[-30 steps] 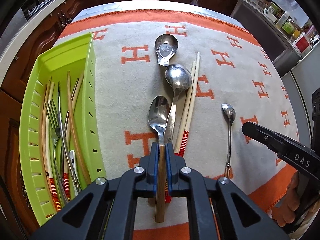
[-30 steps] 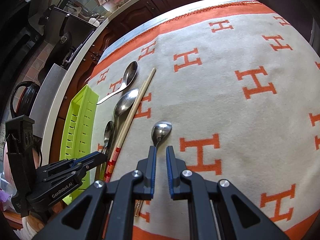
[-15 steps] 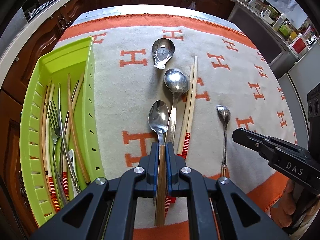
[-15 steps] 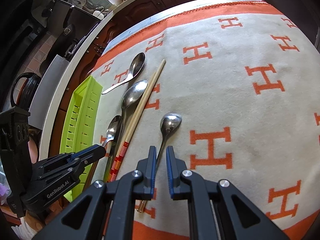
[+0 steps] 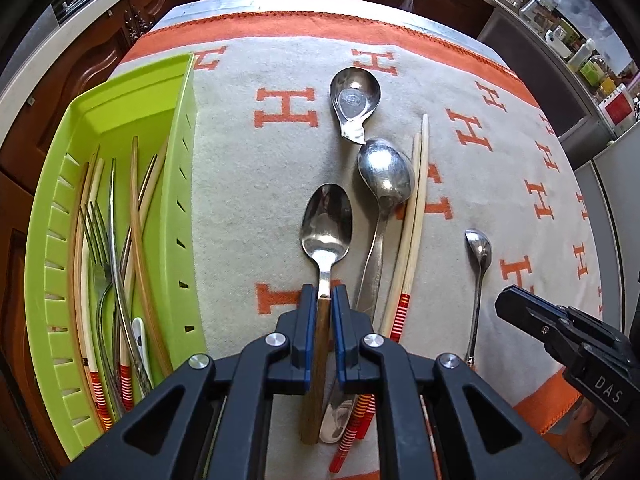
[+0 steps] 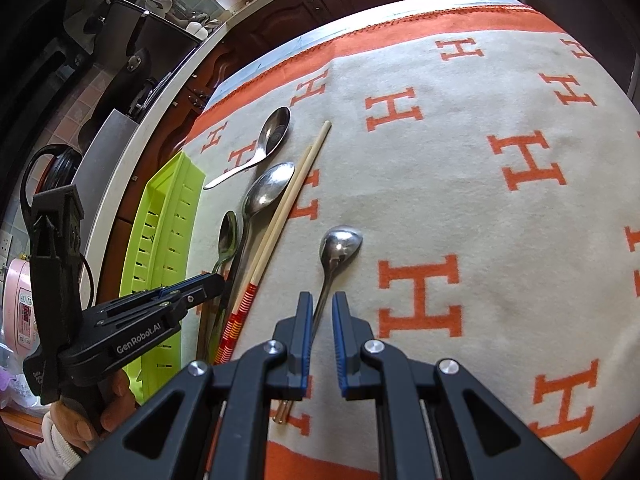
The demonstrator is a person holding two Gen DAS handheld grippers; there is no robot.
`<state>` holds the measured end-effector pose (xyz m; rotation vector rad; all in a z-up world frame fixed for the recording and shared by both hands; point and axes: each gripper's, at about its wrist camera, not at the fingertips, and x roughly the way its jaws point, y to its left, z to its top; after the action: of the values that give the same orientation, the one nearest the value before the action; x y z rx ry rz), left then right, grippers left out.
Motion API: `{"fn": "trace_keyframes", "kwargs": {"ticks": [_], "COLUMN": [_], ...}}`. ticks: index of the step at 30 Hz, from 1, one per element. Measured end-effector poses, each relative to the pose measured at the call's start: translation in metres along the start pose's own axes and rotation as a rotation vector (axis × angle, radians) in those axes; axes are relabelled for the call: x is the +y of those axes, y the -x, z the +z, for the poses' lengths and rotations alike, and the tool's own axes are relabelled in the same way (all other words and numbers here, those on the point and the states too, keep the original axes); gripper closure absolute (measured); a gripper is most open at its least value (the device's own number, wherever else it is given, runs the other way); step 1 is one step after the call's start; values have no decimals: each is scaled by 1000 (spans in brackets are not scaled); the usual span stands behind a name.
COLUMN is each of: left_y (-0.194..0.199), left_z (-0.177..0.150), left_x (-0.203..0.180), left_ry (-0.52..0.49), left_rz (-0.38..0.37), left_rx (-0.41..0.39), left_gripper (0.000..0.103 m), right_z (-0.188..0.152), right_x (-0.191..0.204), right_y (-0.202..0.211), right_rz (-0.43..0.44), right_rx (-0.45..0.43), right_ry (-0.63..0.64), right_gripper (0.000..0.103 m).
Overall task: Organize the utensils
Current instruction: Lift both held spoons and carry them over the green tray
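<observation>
Gripping the wooden-handled steel spoon (image 5: 326, 236) in my left gripper (image 5: 324, 312), jaws closed on its handle. My right gripper (image 6: 321, 312), marked "DAS", jaws open, has advanced to straddle the small steel teaspoon (image 6: 338, 246). Four spoons and two red-striped chopsticks (image 5: 412, 220) lie on the H-patterned orange blanket (image 6: 460, 200); green slotted tray (image 5: 132, 92) sits left.
</observation>
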<state>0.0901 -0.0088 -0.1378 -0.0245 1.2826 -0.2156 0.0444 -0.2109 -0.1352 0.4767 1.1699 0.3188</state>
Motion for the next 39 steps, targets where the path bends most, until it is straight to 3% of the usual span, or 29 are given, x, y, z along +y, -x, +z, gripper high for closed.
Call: {"fn": "trace_keyframes", "kwargs": {"ticks": [6, 9, 10, 12, 21, 28, 34, 36, 39], "left_y": [-6, -8, -8, -7, 18, 47, 78, 88, 102], "left_z": [9, 8, 8, 8, 0, -8, -14, -16, -18], "left_x": [-14, -25, -26, -24, -11, -2, 13, 23, 40], "left_ry": [-54, -108, -112, -101, -49, -31, -8, 9, 42], "left_rz": [70, 127, 127, 102, 45, -7, -34, -29, -30], "left_rx": [15, 9, 7, 2, -54, -84, -118, -136, -159], "left_gripper": [86, 87, 92, 99, 99, 99, 99, 99, 99], "right_z": [0, 0, 0, 0, 1, 7, 11, 11, 12], "right_x": [-1, -2, -2, -3, 5, 22, 38, 40, 34], "right_y": [-1, -1, -1, -1, -13, -22, -29, -29, -28], "right_rz": [0, 2, 3, 2, -2, -134, -208, -189, -136], "right_rx": [2, 4, 5, 6, 48, 6, -42, -43, -47], "right_ry": [-6, -7, -7, -8, 5, 35, 84, 92, 68], "right_gripper": [93, 93, 93, 93, 93, 92, 77, 70, 70]}}
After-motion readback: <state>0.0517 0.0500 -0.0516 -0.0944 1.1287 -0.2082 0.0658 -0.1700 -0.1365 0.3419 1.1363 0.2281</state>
